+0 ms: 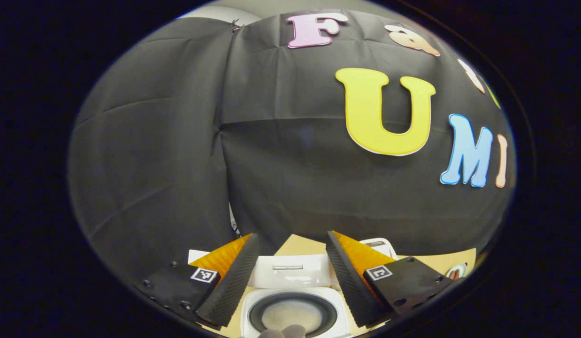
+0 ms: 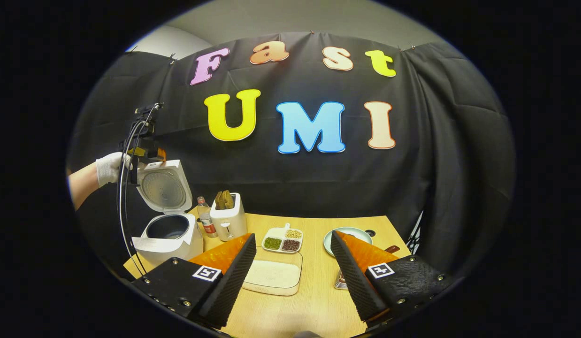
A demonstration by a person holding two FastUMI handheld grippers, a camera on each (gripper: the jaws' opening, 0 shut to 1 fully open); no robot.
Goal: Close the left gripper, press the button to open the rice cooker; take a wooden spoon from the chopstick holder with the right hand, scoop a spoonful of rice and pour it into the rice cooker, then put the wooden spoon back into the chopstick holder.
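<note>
Left gripper [image 1: 288,277], jaws spread and empty, held by a gloved hand [image 2: 110,168] above the rice cooker [image 2: 168,234], whose lid [image 2: 164,188] stands raised. Right gripper [image 2: 293,277], also spread and empty, hovers over the table [image 2: 318,300] above a tray of rice [image 2: 274,274]. No label is legible.

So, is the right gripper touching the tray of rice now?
Apart. In the right gripper view the right gripper is open and hangs above the table; the tray of rice lies between its fingers, untouched.

White rice cooker [image 2: 171,230], pale wood table [image 2: 318,300], perhaps green plate [image 2: 347,233]
</note>
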